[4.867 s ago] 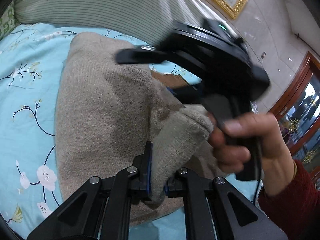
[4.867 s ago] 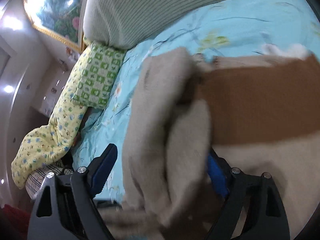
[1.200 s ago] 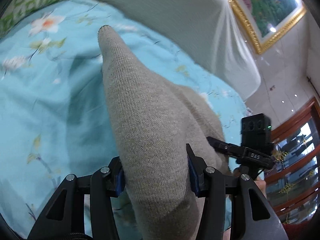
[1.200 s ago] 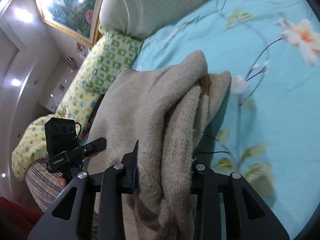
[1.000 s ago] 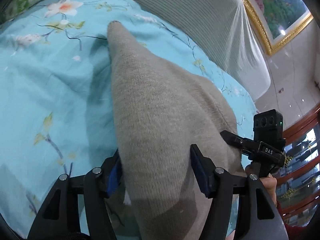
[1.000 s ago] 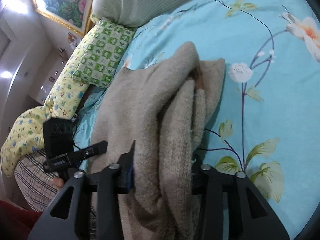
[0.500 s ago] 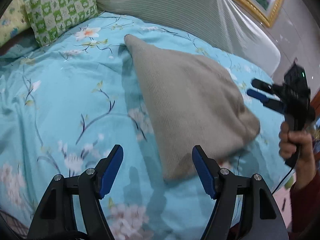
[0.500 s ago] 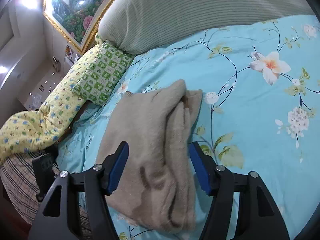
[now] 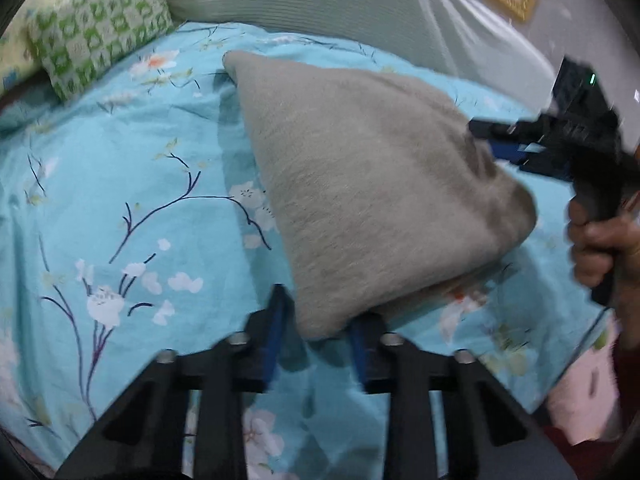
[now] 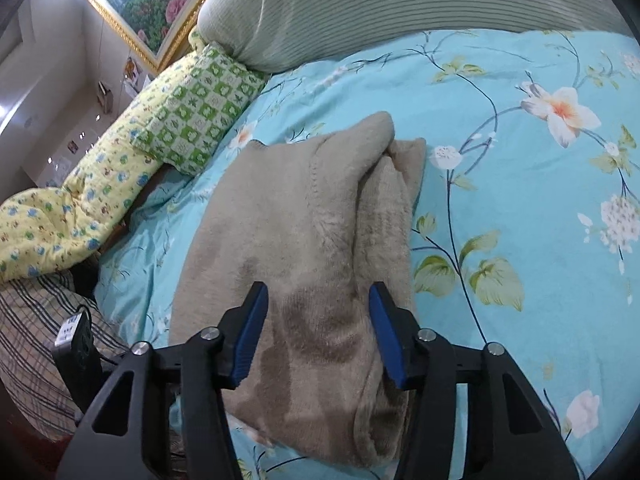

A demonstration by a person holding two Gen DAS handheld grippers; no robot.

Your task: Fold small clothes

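A beige knitted sweater (image 9: 360, 184) lies folded on the turquoise flowered bedsheet (image 9: 120, 200). My left gripper (image 9: 318, 334) sits low at its near corner. That corner lies between the blue pads (image 9: 276, 336), and the jaws are closing on it, blurred, with a thin gap still showing. In the right wrist view the same sweater (image 10: 304, 216) fills the middle, a folded sleeve along its right side. My right gripper (image 10: 316, 296) hovers over its near end, jaws closing but apart, pads not pressing. A hand (image 9: 600, 244) holds that right gripper (image 9: 490, 140) at the sweater's far right edge.
A green checked pillow (image 10: 196, 120) and a yellow patterned quilt (image 10: 60, 216) lie along the left side of the bed. A striped grey bolster (image 10: 400, 8) runs across the head. A plaid cloth (image 10: 28, 328) sits at the bed's near left edge. A gilt-framed picture (image 10: 152, 4) hangs behind.
Both grippers let go of the sweater and drew back, leaving it flat on the sheet. The left jaws then narrowed around its near corner; the right jaws narrowed slightly above it.
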